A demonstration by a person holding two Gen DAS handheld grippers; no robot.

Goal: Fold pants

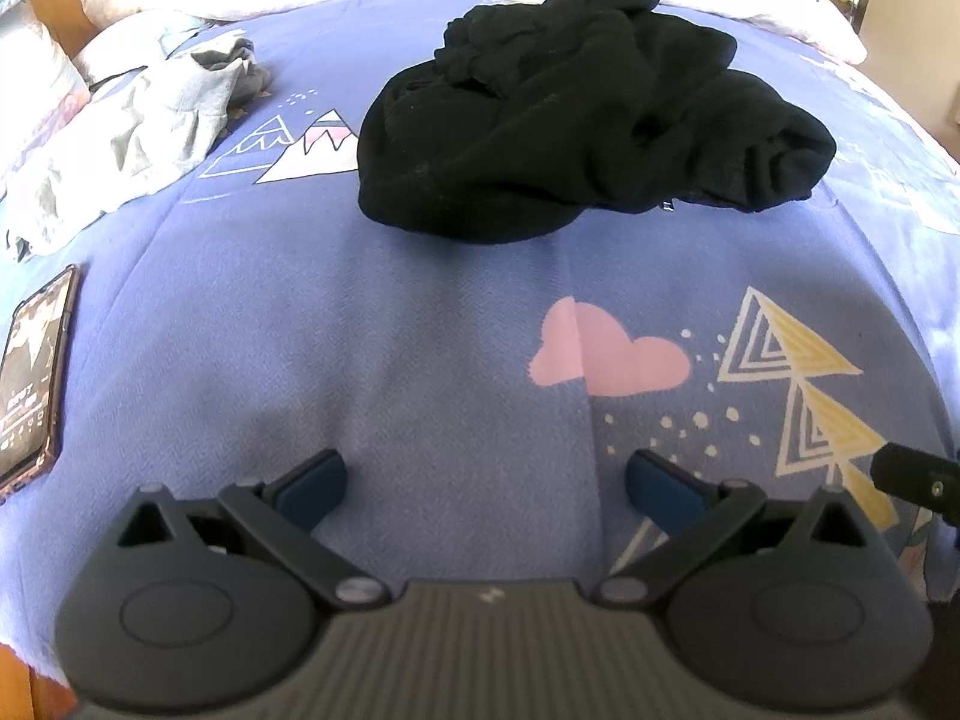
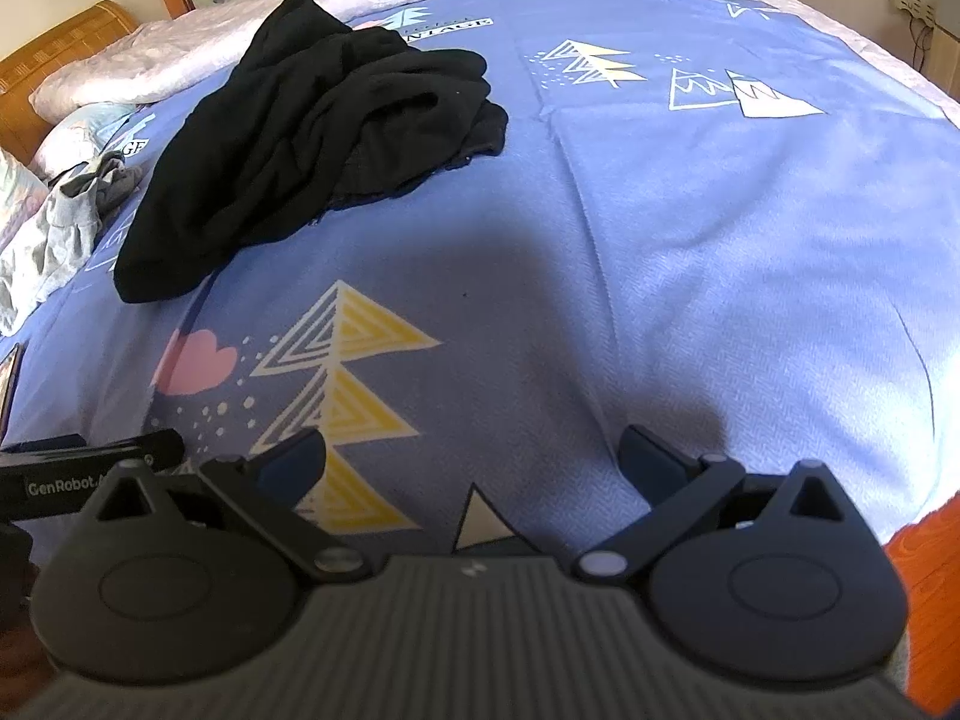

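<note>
The left gripper (image 1: 486,480) and right gripper (image 2: 471,462) both hover spread and empty over the blue sheet (image 1: 420,324), the crumpled black pants (image 1: 576,114) lying ahead of the left one and ahead-left of the right, untouched. Only the left view shows the phone (image 1: 33,372) whole at its far left. The grey clothes (image 1: 120,144) beyond it are cut off in both views.

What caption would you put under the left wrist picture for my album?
Left gripper, jaws open, hovers over the blue bedspread facing crumpled black pants.
</note>
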